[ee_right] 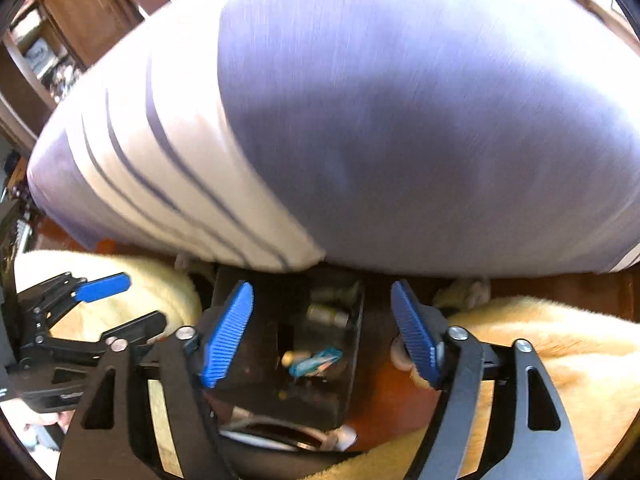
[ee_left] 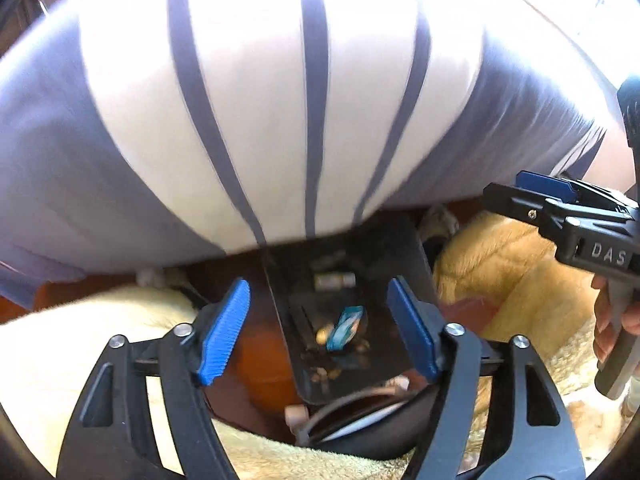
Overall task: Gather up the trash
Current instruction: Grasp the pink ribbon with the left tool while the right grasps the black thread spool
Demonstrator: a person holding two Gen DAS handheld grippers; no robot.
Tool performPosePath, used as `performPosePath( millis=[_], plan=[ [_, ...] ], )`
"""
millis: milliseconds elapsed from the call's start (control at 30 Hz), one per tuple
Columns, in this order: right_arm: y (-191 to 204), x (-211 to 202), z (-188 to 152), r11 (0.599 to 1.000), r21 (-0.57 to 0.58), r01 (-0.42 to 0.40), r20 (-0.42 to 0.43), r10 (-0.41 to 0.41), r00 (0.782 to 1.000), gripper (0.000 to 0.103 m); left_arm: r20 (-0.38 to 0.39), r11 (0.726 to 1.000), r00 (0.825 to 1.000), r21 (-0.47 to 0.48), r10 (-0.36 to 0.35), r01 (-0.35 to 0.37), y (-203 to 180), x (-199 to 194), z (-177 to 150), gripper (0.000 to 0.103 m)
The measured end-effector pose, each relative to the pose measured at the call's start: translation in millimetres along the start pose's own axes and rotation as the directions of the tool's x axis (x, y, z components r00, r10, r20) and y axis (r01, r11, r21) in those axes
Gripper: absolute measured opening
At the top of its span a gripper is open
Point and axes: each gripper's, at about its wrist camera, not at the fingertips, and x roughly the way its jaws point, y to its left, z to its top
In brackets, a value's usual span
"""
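Note:
A dark tray (ee_left: pixel 400 256) sits low in a gap between two furry cushions. In it lie a blue wrapper (ee_left: pixel 346 328), a small pale bottle (ee_left: pixel 334 281) and several crumbs (ee_left: pixel 324 374). The tray (ee_right: pixel 352 364), wrapper (ee_right: pixel 316 362) and bottle (ee_right: pixel 328 314) also show in the right wrist view. My left gripper (ee_left: pixel 320 332) is open and empty, hovering over the tray. My right gripper (ee_right: pixel 322 334) is open and empty above the same tray. Each gripper shows at the edge of the other's view: the right one (ee_left: pixel 520 196), the left one (ee_right: pixel 120 304). A big striped pillow hides the tray's far end.
A large blue and white striped pillow (ee_left: pixel 280 100) fills the upper half of both views, blurred. Cream furry cushions (ee_left: pixel 516 280) flank the tray on both sides. A black rounded object with a cable (ee_left: pixel 372 420) lies just below the tray. Wooden furniture (ee_right: pixel 100 12) stands at upper left.

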Motion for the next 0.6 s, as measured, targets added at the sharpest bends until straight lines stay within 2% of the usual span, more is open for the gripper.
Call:
performPosePath(
  millis=[100,167,300,400,600],
  plan=[
    [-1.5,-36.2,14.9,1.000,-0.001,0.015,0.106,-0.014,0.994,0.078,0.087,1.000,0.996,0.002,-0.002,0.001,1.0,-32.4,11.6,0.075],
    [-0.9,-54.2,23.2,1.000,-0.008,0.024,0.160,-0.022,0.987,0.083,0.131,1.000,0.991,0.001,0.001,-0.001,0.7,-48.4,21.2,0.077],
    [-4.1,-84.2,47.2,0.999,-0.019,0.051,0.261,-0.044,0.964,0.084,0.227,1.000,0.974,0.007,0.019,-0.021,3.0,-78.3,44.4,0.078],
    [-9.8,-90.0,68.0,0.997,-0.018,0.076,0.295,-0.068,0.953,0.084,0.270,0.998,0.962,0.009,0.050,-0.054,4.7,-87.2,66.7,0.078],
    [-24.3,-86.7,112.1,0.993,-0.004,0.114,0.324,-0.106,0.940,0.084,0.314,0.998,0.948,0.021,0.046,-0.055,6.2,-91.3,111.5,0.078]
  ],
)
